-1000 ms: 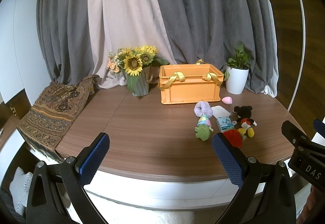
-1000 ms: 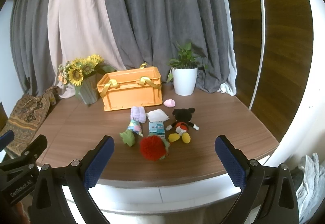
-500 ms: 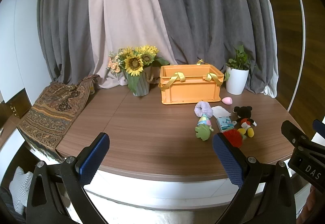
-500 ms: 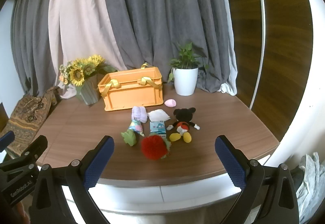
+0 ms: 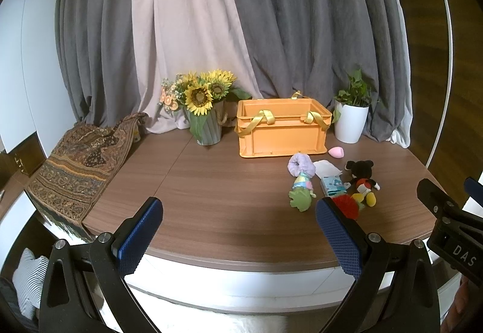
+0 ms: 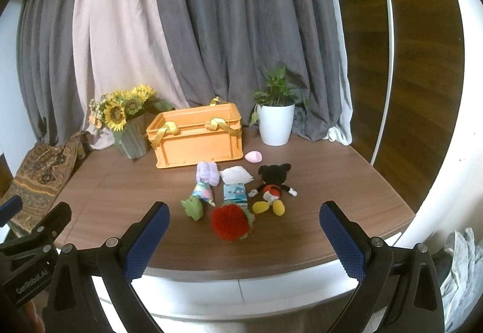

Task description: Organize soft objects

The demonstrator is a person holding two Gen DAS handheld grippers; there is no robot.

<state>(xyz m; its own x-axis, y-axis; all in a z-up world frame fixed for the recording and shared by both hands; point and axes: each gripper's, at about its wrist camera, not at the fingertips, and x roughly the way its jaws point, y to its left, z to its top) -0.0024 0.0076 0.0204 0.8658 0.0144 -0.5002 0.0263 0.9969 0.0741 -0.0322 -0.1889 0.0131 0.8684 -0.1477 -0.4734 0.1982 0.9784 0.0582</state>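
Several soft items lie grouped on the round wooden table: a red pom-pom toy, a green frog doll, a black mouse plush, a blue tissue pack, a white pillow, a lilac scrunchie and a pink egg-shaped sponge. Behind them stands an orange crate with yellow straps. My left gripper and right gripper both hang open before the table's front edge, holding nothing.
A sunflower vase stands left of the crate and a white potted plant to its right. A patterned cloth drapes over the table's left edge. Curtains hang behind. The right gripper's body shows in the left wrist view.
Both views have shifted only slightly; the table and toys sit a touch lower in frame. Nothing was taken hold of and both grippers stayed open.
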